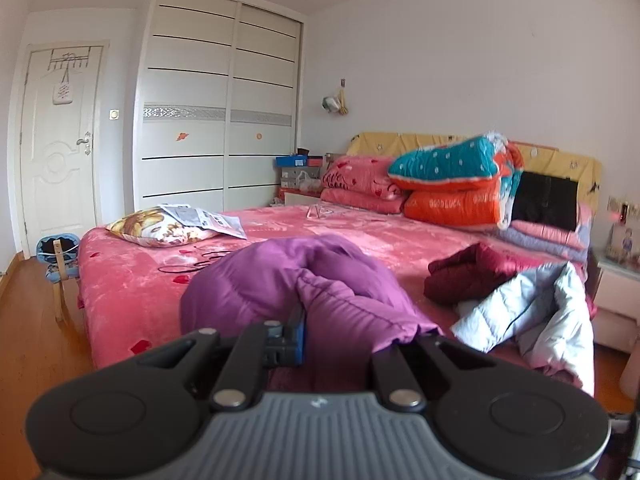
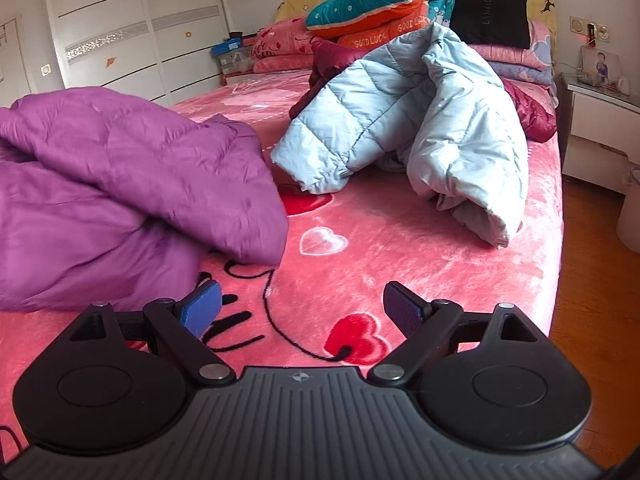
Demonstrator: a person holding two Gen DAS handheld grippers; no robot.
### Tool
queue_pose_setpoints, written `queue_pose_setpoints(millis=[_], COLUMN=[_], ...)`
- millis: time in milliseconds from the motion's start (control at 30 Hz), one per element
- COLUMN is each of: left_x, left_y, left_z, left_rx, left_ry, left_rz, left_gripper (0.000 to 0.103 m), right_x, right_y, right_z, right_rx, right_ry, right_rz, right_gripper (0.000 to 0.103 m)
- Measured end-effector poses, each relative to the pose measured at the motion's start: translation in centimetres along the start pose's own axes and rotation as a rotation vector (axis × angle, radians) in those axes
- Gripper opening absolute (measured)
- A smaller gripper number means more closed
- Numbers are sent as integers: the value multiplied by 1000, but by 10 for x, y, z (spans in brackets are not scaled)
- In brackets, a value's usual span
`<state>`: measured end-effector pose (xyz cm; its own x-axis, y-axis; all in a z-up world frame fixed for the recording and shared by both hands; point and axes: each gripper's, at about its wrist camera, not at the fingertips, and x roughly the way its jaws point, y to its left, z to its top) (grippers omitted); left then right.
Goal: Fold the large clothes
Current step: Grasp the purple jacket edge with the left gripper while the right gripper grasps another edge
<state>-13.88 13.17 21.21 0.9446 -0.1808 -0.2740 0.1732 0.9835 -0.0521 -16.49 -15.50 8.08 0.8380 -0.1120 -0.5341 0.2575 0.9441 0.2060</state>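
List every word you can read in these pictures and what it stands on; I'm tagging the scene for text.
"GOOD LUCK": printed repeatedly on the orange quilt stacked at the head of the bed.
"Love", in script and partly hidden: on the pink folded blanket.
Faint lettering on the black bag: too dim to read surely.
Print on the papers lying on the pillow: too small.

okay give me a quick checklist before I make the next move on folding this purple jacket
1. Left gripper has the purple jacket: cannot tell; fabric lies between the fingers and hides one tip.
2. Right gripper free: ok, open, nothing between the pads.
3. Purple jacket spread flat: not ok, bunched in a heap.
4. Bare pink blanket in front of the right gripper: ok.
5. Light blue jacket apart from the purple one: ok in the right wrist view, a gap shows.
6. Maroon jacket out of the way: ok, farther up the bed.
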Motion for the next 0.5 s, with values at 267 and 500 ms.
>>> queue_pose_setpoints(millis=[267, 500], left_x=[-48, -71], left_y=[18, 20], left_z=[0, -24], left_rx=[-25, 8], left_ry=[7, 76], left_rz=[-26, -58], left_gripper=[6, 6], right_x=[-10, -23], right_y=[-5, 11], right_z=[-2, -4], right_rx=[15, -26], right_ry=[-7, -24], right_rz=[29, 146], right_gripper=[103, 103])
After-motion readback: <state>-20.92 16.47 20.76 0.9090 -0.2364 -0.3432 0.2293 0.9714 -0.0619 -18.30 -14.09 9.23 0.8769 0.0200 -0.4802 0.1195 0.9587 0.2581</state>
